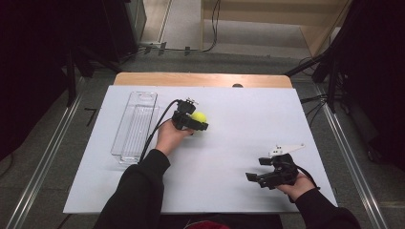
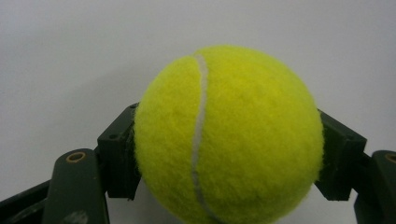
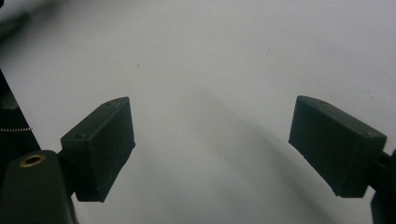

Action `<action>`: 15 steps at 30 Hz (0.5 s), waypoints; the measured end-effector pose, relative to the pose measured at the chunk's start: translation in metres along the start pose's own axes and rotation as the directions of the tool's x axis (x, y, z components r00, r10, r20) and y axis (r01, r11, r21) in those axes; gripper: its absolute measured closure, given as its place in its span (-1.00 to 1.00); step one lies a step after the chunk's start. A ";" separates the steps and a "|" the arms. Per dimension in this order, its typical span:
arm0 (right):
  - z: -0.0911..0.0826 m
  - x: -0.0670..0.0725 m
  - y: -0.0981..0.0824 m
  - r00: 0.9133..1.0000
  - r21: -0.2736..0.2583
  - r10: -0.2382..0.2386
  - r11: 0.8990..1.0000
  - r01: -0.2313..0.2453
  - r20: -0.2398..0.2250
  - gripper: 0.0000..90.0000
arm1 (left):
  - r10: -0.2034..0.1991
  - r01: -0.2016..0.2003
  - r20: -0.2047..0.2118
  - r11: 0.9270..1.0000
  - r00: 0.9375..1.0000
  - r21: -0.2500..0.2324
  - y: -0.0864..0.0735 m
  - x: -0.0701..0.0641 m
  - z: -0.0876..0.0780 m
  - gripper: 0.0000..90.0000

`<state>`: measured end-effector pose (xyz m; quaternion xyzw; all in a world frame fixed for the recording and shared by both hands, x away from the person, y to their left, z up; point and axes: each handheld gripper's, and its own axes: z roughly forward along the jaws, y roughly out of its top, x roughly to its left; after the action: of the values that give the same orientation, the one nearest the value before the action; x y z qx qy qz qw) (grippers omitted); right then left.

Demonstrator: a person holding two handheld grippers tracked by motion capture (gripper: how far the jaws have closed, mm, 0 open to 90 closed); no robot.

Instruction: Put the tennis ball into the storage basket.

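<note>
Tennis ball (image 2: 229,135) clamped in left gripper (image 1: 197,120); right gripper (image 3: 212,144) spread wide over bare white table (image 1: 239,143)

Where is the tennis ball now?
In the high view the tennis ball sits mid-table, clamped in the left hand-held gripper, right of the clear plastic tray.

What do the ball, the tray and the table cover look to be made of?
Ball: yellow-green fuzzy felt with a white seam, likely over rubber; matte nap shows up close.
Tray: clear hard plastic, glossy; the surface shows through it, ribbed floor.
Table cover: smooth matte white sheet, possibly board or laminate; a wooden table edge shows beyond it.
</note>
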<state>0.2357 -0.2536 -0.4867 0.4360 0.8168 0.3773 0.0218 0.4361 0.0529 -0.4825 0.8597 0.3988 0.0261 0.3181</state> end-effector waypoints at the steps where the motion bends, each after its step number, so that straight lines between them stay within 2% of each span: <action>1: 0.000 0.000 0.000 1.000 -0.001 0.000 1.000 0.000 0.001 -0.73 | 0.001 -0.001 0.006 1.000 1.000 0.002 0.000 0.000 -0.002 -0.42; 9: 0.000 0.001 0.000 1.000 0.000 0.001 1.000 -0.001 -0.003 -0.73 | 0.021 -0.021 0.034 1.000 0.999 0.015 0.000 -0.006 -0.012 -0.42; 15: 0.000 0.001 0.000 1.000 0.002 -0.003 1.000 0.003 -0.002 -0.73 | 0.009 -0.010 0.056 1.000 0.998 0.007 0.002 -0.007 -0.020 -0.42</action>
<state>0.2357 -0.2527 -0.4866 0.4346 0.8177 0.3768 0.0212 0.4270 0.0576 -0.4641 0.8631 0.3856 0.0020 0.3260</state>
